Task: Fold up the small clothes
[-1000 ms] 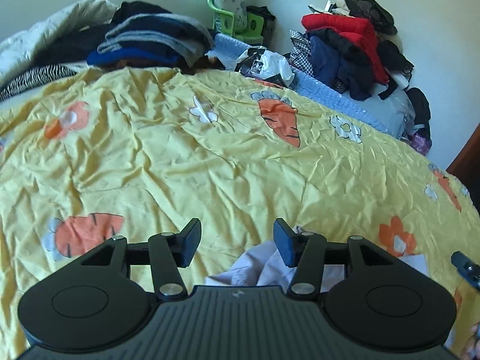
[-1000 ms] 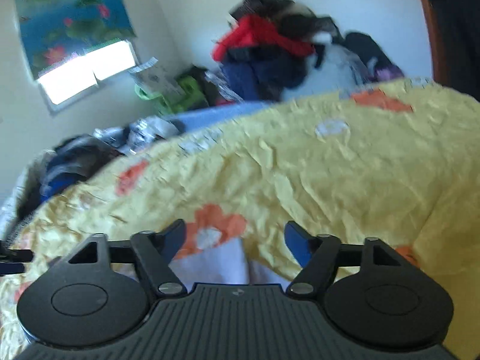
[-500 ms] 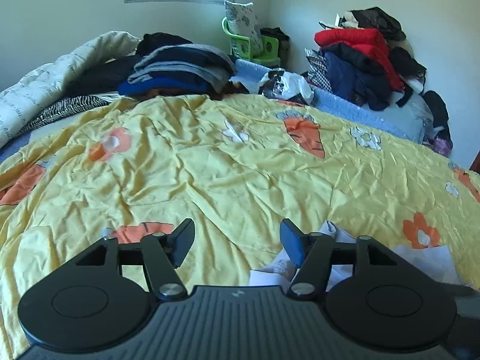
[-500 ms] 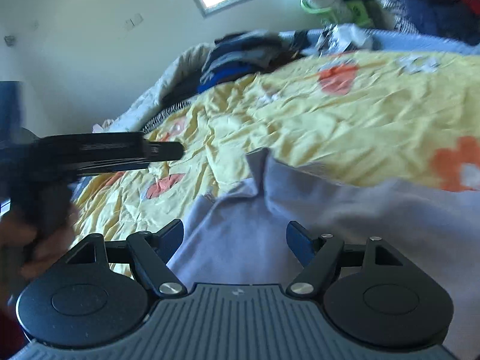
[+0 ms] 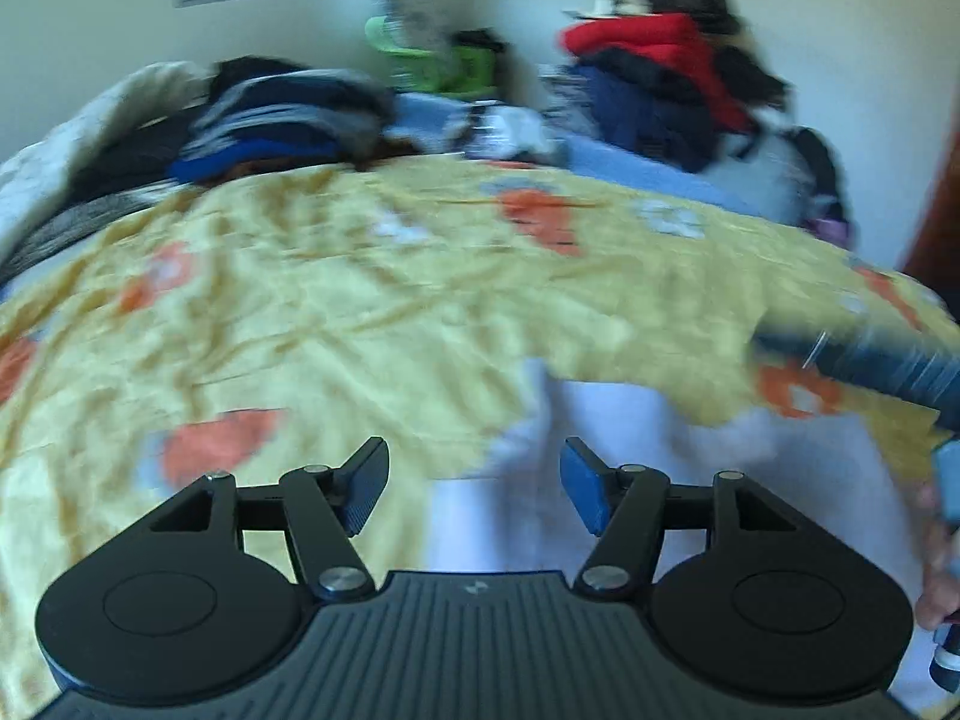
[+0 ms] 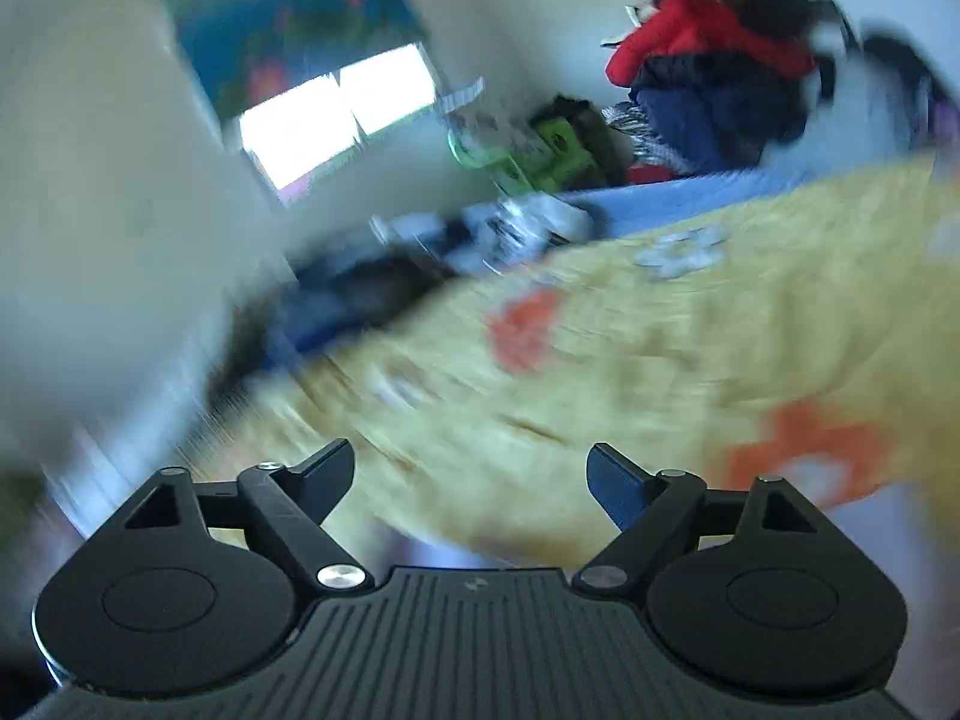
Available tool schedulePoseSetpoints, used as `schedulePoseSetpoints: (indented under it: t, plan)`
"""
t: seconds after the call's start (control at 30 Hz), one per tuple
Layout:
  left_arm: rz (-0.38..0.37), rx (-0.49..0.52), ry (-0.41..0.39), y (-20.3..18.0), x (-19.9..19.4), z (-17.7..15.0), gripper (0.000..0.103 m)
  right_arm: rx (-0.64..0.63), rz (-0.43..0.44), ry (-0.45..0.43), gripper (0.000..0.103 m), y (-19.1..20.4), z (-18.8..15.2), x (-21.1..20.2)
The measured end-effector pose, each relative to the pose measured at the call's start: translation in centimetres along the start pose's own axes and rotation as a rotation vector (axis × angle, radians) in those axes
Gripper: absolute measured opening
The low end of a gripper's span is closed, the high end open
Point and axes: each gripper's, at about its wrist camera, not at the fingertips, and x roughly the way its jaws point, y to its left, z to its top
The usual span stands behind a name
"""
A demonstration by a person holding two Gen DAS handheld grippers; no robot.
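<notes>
The pale lilac garment (image 5: 630, 480) lies flat on the yellow bedspread (image 5: 360, 312), at the near edge of the bed, toward its right side as my left camera sees it. I judge it light and limp: thin cloth that will sag and crease the moment I lift it, not slippery, not fragile. A pinch needs only a hem or a corner, never the middle, where the pads would also catch the bedspread under it.

Going left to right: my left gripper (image 5: 474, 489) stands part open and empty, its jaws having just widened; its left pad is over bare yellow cloth and its right pad (image 5: 585, 495) over the garment's left part, neither pressing that I can see. I'd take the raised left edge there. Farther right, my right gripper (image 6: 471, 477) is spread wide, its jaws having just opened further, with nothing between them; only a sliver of lilac shows at its lower right. Both views are blurred, so exact hems I cannot tell.
</notes>
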Motion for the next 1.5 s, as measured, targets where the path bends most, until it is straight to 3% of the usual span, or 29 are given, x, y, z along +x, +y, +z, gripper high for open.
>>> schedulePoseSetpoints:
  t: [0.13, 0.23, 0.3, 0.37, 0.47, 0.5, 0.53, 0.57, 0.6, 0.63, 0.7, 0.77, 0.83, 1.0, 1.1, 1.2, 1.27, 1.37, 1.43, 1.5]
  plan:
    - [-0.124, 0.029, 0.021, -3.1, 1.7, -0.2, 0.063, -0.384, -0.248, 0.165, 0.083, 1.0, -3.0, 0.3]
    - [-0.067, 0.049, 0.046, -4.4, 4.6, -0.9, 0.063, -0.531, -0.355, 0.235, 0.079, 0.5, -5.4, 2.2]
    - [-0.006, 0.079, 0.083, -4.6, 6.0, -1.4, 0.063, -0.518, -0.427, 0.219, 0.085, -1.2, -5.3, 3.0]
    - [0.036, 0.102, 0.084, -4.3, 6.6, -2.0, 0.063, -0.394, -0.514, 0.175, 0.086, -4.3, -4.0, 2.4]
    - [0.042, 0.104, 0.07, -4.1, 6.2, -2.1, 0.063, -0.273, -0.71, 0.098, 0.074, -7.5, -2.4, 0.5]
    - [0.047, 0.106, 0.063, -4.3, 6.1, -1.9, 0.063, -0.241, -0.669, 0.051, 0.073, -7.5, -2.1, -0.8]
    - [0.051, 0.113, 0.06, -4.5, 6.1, -1.5, 0.063, -0.204, -0.575, 0.017, 0.073, -7.4, -2.0, -2.0]
    - [0.053, 0.129, 0.058, -5.1, 6.2, -1.2, 0.063, -0.162, -0.462, 0.0, 0.074, -7.2, -1.9, -2.9]
    - [0.056, 0.144, 0.06, -5.7, 6.5, -1.0, 0.07, -0.123, -0.327, 0.011, 0.074, -6.7, -1.8, -3.3]
    - [0.057, 0.161, 0.065, -6.2, 6.8, -0.7, 0.08, -0.117, -0.228, 0.048, 0.074, -6.3, -1.9, -3.0]
    - [0.098, 0.202, 0.072, -7.2, 8.0, -0.4, 0.083, -0.154, -0.058, 0.164, 0.071, -4.5, -2.5, -1.3]
    - [0.205, 0.2, 0.073, -7.4, 9.5, -0.3, 0.082, -0.216, -0.011, 0.247, 0.068, -2.9, -3.2, 1.1]
    - [0.221, 0.162, 0.06, -6.7, 10.5, -0.2, 0.083, -0.278, -0.059, 0.301, 0.067, -1.6, -4.3, 3.4]
    - [0.225, 0.131, 0.038, -6.0, 9.9, 0.2, 0.084, -0.389, -0.274, 0.228, 0.072, -0.6, -4.1, 6.7]
    - [0.196, 0.155, 0.014, -5.7, 8.3, -0.7, 0.084, -0.345, -0.366, 0.113, 0.071, -1.6, -2.8, 4.8]
    - [0.169, 0.152, 0.035, -5.2, 7.6, -1.9, 0.084, -0.26, -0.357, 0.016, 0.073, -3.2, -2.3, 0.4]
    - [0.15, 0.139, 0.035, -4.9, 7.1, -2.7, 0.084, -0.285, -0.33, 0.045, 0.077, -3.8, -2.6, -1.8]
    - [0.159, 0.161, 0.029, -5.0, 6.7, -3.3, 0.084, -0.329, -0.238, 0.193, 0.077, -4.7, -4.5, -1.9]
    - [0.145, 0.153, 0.015, -4.8, 5.5, -3.5, 0.084, -0.356, -0.301, 0.252, 0.076, -6.0, -5.9, -1.6]
    - [0.119, 0.141, 0.004, -4.6, 3.8, -4.0, 0.084, -0.293, -0.416, 0.188, 0.077, -7.8, -6.0, -3.2]
